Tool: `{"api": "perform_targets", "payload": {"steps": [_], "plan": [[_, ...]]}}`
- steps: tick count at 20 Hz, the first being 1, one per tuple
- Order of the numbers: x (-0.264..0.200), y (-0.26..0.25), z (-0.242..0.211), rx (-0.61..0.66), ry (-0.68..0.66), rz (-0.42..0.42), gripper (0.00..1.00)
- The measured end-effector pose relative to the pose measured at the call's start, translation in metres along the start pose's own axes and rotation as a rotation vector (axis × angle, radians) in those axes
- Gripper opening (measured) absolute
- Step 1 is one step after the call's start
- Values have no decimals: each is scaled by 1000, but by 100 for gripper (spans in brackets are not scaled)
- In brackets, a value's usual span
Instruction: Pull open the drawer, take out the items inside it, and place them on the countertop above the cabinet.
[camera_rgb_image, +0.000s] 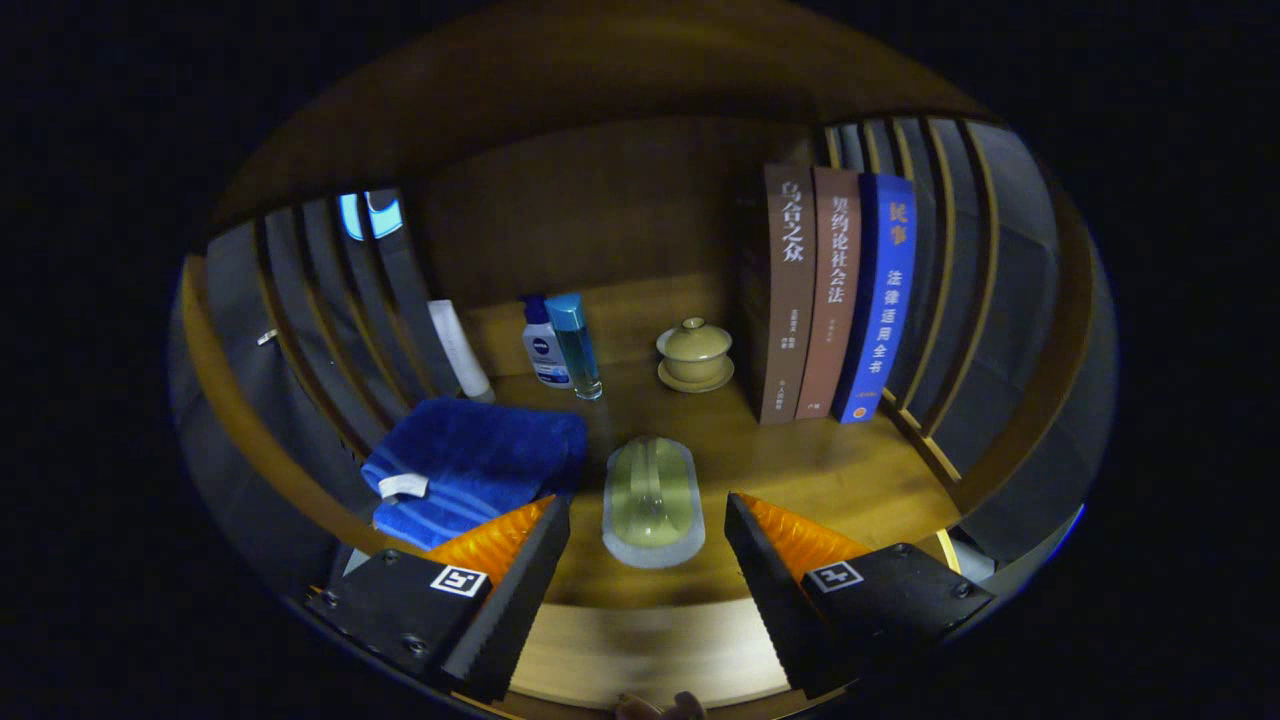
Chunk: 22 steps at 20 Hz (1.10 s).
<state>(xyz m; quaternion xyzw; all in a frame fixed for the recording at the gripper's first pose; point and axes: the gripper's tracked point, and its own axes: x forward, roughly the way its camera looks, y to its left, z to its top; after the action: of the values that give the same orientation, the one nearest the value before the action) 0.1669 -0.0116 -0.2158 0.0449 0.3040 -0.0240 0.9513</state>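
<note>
The gripper (648, 560) hangs wide open with nothing in it, its two fingers either side of a pale green oval dish (651, 500) that lies flat on the desk (820, 470) just ahead of them, touching neither. I take the dish for something out of the drawer, already set down. To the left of it, near the left finger, is a folded blue towel (470, 465). Farther back stand a white tube (462, 350), a white bottle (541, 345) and a slim blue bottle (578, 345), then a lidded cup (695, 355) on its saucer, and three upright books (830, 295) to the right. The risk I see: the fingers flank the dish closely, so pulling away at a slant could clip it and skid it toward the near edge or into the towel.
</note>
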Motion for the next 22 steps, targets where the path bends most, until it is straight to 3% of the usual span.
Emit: {"api": "perform_targets", "payload": {"steps": [5,12,17,22], "plan": [[-85,-2,5,-29,-230,29,100],[-160,8,-91,-31,-359,59,99],[-183,-3,-155,-6,-381,24,99],[-169,-12,-198,18,-338,18,99]]}}
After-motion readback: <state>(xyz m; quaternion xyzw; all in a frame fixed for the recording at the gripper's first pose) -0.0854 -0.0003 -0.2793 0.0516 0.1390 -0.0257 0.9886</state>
